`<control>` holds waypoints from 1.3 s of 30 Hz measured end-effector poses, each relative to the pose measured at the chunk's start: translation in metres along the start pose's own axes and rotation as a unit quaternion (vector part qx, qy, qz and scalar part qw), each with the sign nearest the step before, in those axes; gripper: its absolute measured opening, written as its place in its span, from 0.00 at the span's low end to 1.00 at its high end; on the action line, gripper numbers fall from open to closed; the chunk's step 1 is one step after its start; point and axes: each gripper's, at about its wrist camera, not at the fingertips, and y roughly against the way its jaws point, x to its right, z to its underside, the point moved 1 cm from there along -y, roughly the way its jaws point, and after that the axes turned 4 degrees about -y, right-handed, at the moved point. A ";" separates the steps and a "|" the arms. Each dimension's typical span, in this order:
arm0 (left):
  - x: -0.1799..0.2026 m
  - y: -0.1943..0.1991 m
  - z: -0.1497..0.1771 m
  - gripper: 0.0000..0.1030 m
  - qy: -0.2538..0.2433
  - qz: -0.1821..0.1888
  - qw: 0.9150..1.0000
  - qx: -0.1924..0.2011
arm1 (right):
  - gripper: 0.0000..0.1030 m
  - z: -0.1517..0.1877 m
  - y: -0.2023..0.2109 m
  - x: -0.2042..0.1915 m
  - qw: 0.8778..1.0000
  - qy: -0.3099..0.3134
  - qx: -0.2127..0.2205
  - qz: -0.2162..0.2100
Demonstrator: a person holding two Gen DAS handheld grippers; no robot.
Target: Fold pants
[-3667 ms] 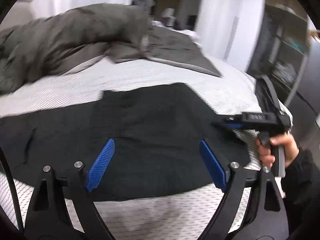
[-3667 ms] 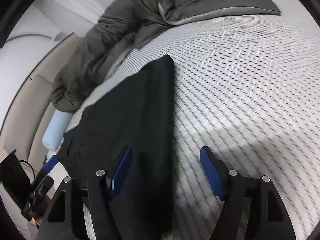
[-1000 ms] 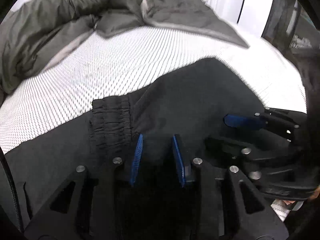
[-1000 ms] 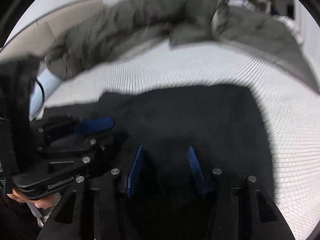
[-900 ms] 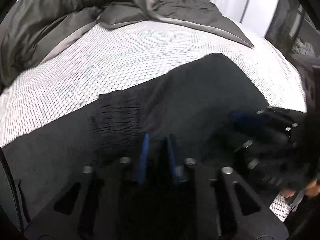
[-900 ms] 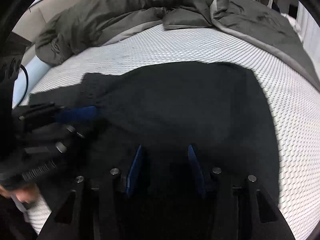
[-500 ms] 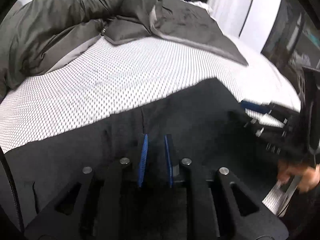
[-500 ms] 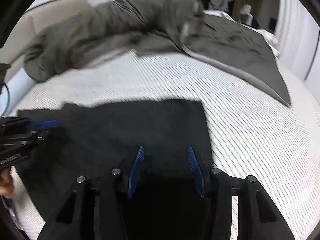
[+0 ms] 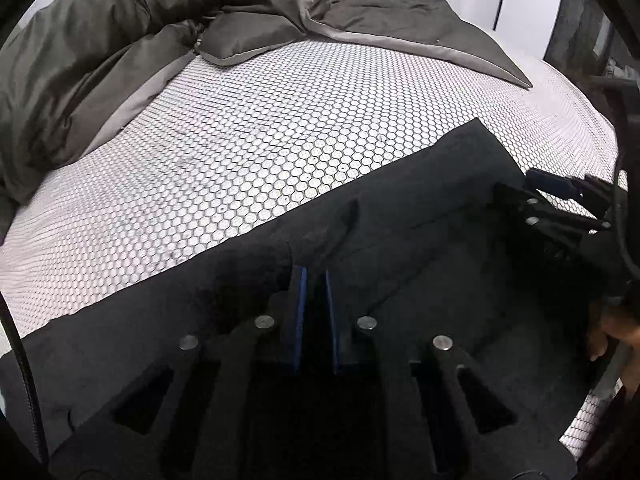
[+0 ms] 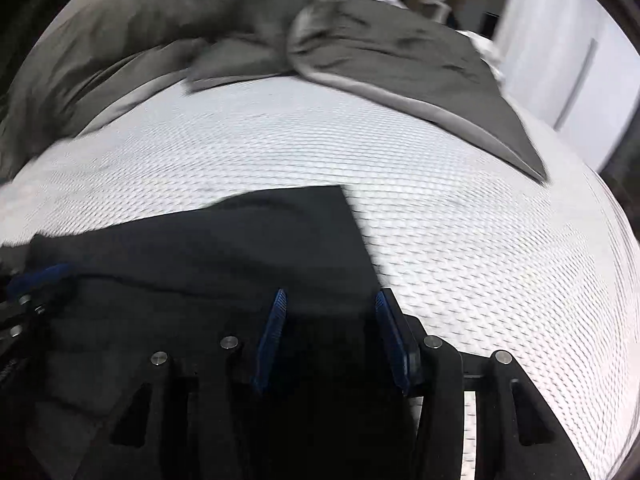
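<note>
The black pants (image 9: 420,248) lie along the near edge of a white honeycomb-patterned mattress (image 9: 280,152). My left gripper (image 9: 314,276) is shut on a fold of the black fabric, blue pads nearly together. My right gripper (image 10: 328,300) sits over the pants (image 10: 224,240) near their right edge, blue fingers apart with dark cloth between them; whether they pinch it is unclear. The right gripper also shows at the right of the left wrist view (image 9: 560,204). The left gripper's blue fingertip (image 10: 40,276) shows at the left of the right wrist view.
A crumpled dark grey duvet (image 9: 120,40) and a grey pillow (image 9: 248,36) lie across the far side of the bed. White curtains (image 10: 560,40) and dark shelving (image 9: 600,32) stand beyond the bed's right side.
The left gripper has closed on the cloth and drawn it up. The elastic waistband has gone from view. The right gripper has swung to the pants' right edge; the dark patch looks narrower.
</note>
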 end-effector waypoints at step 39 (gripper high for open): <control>0.064 0.090 0.137 0.50 -0.074 0.022 0.996 0.047 | 0.59 0.144 0.087 -0.036 0.972 0.186 0.013 -0.142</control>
